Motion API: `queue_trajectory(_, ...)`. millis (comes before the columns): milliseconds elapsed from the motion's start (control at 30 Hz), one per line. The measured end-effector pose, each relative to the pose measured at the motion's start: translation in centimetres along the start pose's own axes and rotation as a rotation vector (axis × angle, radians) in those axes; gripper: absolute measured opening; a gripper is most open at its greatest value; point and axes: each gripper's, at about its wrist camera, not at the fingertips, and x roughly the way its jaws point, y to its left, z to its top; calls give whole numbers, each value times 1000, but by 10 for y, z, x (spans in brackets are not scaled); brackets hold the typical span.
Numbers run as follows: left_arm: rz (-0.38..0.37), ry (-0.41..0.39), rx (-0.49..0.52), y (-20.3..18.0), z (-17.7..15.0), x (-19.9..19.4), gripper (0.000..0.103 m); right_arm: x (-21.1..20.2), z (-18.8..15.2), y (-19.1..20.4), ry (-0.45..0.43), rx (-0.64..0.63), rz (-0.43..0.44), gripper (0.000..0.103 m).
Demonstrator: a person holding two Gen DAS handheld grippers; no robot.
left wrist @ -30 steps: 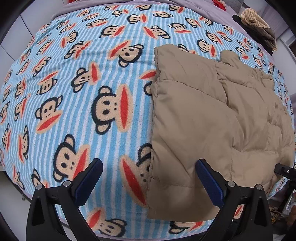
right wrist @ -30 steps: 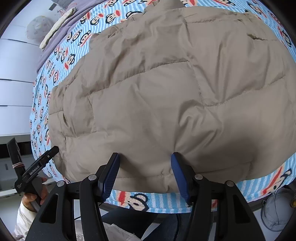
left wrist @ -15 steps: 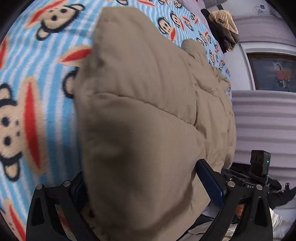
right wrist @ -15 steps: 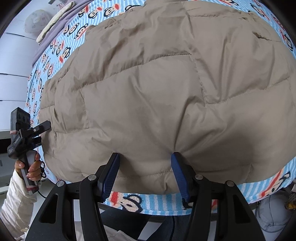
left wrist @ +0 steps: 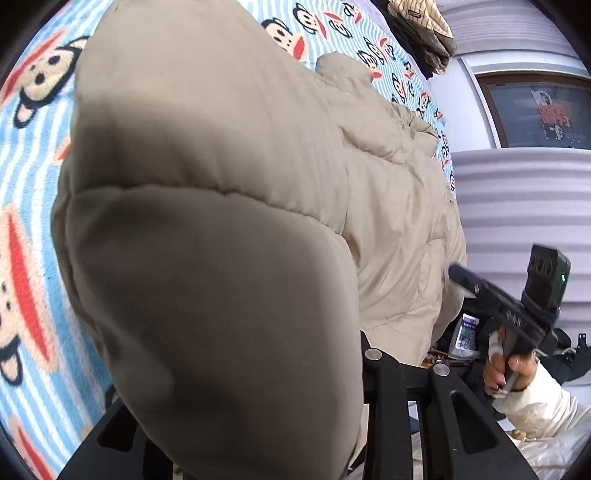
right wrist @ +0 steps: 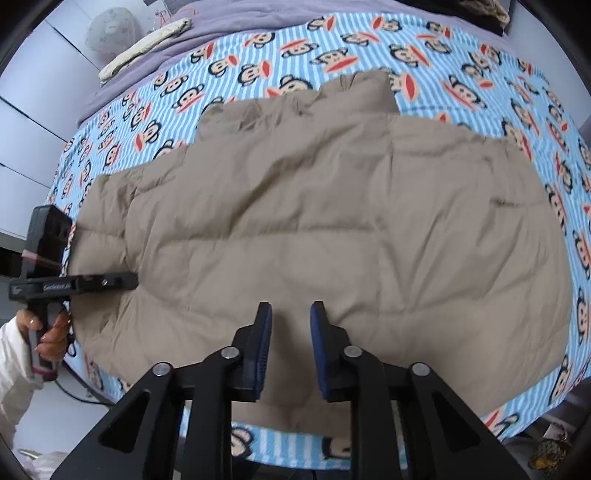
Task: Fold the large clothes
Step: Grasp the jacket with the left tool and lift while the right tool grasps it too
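A tan quilted puffer jacket (right wrist: 314, 229) lies spread on a bed with a blue striped monkey-print blanket (right wrist: 332, 55). In the right wrist view my right gripper (right wrist: 291, 314) hovers just above the jacket's near hem, jaws narrowed with a small gap and nothing between them. My left gripper (right wrist: 122, 282) shows at the jacket's left corner, shut on the fabric. In the left wrist view the jacket (left wrist: 221, 240) bulges up between the fingers and hides them. The right gripper (left wrist: 461, 275) shows at the right, off the jacket's edge.
A purple sheet (right wrist: 192, 40) and a folded cream cloth (right wrist: 144, 48) lie at the head of the bed. A pile of dark and checked clothes (left wrist: 421, 33) sits at the far corner. A grey ribbed wall (left wrist: 517, 206) and a window (left wrist: 539, 110) stand beside the bed.
My left gripper moved onto the jacket's left corner and closed on it. My right gripper let go of the hem, drew back and up, and its jaws narrowed.
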Motion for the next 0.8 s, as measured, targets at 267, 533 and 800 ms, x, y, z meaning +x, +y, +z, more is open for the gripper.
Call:
queue_trajectory(267,107,-93,-15,-77,-16,-36,34,57,66,-19,-52,57,98,17)
queue_trajectory(533,135,-158,114,-223,-17,-37,34,95,79,-41,49,160,249,13)
queue_trajectory(800,180,-119,217,-320,10,21,35,66,83,-93,85,246,399,13)
